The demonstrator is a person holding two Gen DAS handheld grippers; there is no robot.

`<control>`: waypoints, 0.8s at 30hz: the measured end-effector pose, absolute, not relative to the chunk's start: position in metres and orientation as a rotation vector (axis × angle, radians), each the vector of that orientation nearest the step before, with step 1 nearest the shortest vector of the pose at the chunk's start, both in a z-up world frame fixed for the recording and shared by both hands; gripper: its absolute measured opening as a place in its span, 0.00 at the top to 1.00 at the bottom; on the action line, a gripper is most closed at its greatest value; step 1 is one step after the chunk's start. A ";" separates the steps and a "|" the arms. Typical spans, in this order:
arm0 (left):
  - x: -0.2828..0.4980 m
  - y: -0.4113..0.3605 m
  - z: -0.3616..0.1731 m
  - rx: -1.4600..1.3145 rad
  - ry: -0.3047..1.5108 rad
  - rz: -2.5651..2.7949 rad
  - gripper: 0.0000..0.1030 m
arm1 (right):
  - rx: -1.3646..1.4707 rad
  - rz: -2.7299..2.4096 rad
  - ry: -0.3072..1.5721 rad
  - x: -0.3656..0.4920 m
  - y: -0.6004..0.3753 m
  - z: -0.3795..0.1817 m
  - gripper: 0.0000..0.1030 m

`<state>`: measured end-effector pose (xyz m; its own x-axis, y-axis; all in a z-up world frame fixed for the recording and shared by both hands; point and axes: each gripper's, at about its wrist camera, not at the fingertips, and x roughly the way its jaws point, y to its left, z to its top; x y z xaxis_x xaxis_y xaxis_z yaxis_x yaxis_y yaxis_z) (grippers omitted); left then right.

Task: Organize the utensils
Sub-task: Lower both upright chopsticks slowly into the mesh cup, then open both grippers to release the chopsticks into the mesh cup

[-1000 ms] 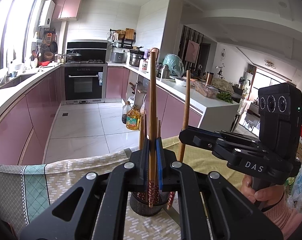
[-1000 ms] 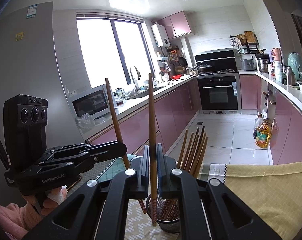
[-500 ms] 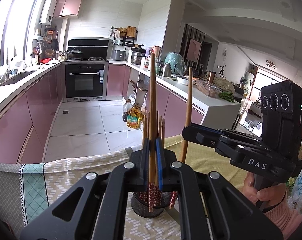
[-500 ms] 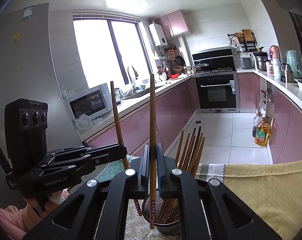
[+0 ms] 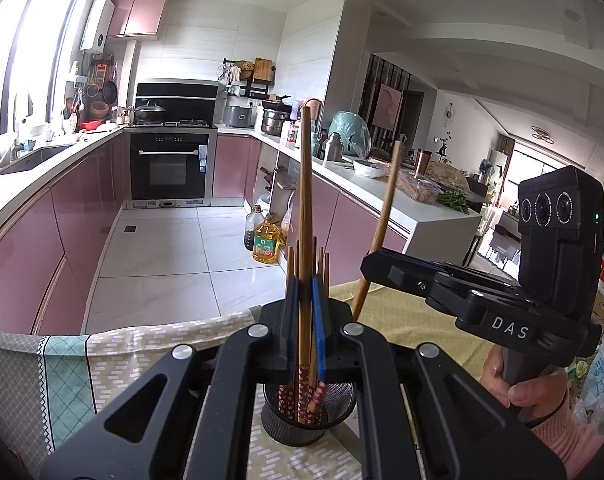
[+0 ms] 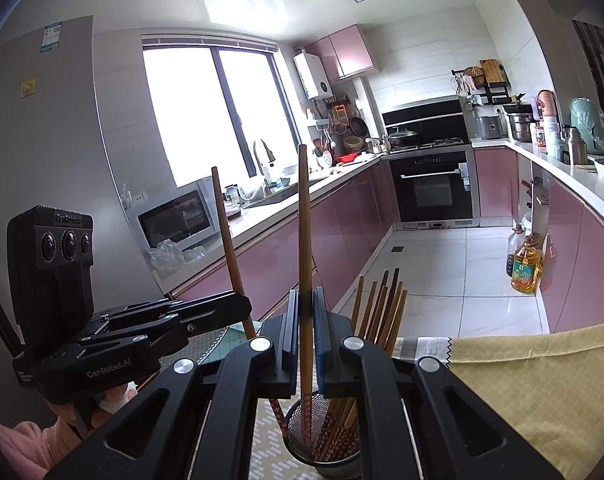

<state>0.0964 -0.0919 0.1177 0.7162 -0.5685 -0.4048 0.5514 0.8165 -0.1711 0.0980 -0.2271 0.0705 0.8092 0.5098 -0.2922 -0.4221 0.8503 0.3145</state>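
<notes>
A black mesh holder (image 5: 307, 416) with several wooden chopsticks stands on the cloth right below both grippers. My left gripper (image 5: 305, 292) is shut on one upright chopstick (image 5: 305, 200), and its patterned lower end reaches down into the holder. From the right comes my right gripper (image 5: 371, 268), shut on a second chopstick (image 5: 385, 208) that leans slightly. In the right wrist view the right gripper (image 6: 305, 300) pinches its chopstick (image 6: 303, 240) over the holder (image 6: 325, 452). The left gripper (image 6: 242, 308) holds its chopstick (image 6: 226, 232) at the holder's left rim.
A patterned beige and teal cloth (image 5: 62, 360) and a yellow cloth (image 6: 541, 380) cover the table. Beyond the table edge lies the kitchen floor with oil bottles (image 5: 266, 240) between pink cabinets. A hand in a pink sleeve (image 5: 513, 384) holds the right gripper's handle.
Both grippers stay shut on their chopsticks over the holder. Only a slight shift of the views shows.
</notes>
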 end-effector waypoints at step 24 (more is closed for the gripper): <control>0.113 -0.092 0.099 -0.023 0.512 -0.624 0.93 | 0.235 0.490 0.485 0.112 -0.229 0.036 0.94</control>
<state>0.1132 -0.0922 0.0992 0.6912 -0.5643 -0.4515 0.5530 0.8152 -0.1722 0.1119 -0.2286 0.0357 0.7729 0.5022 -0.3878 -0.3931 0.8588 0.3286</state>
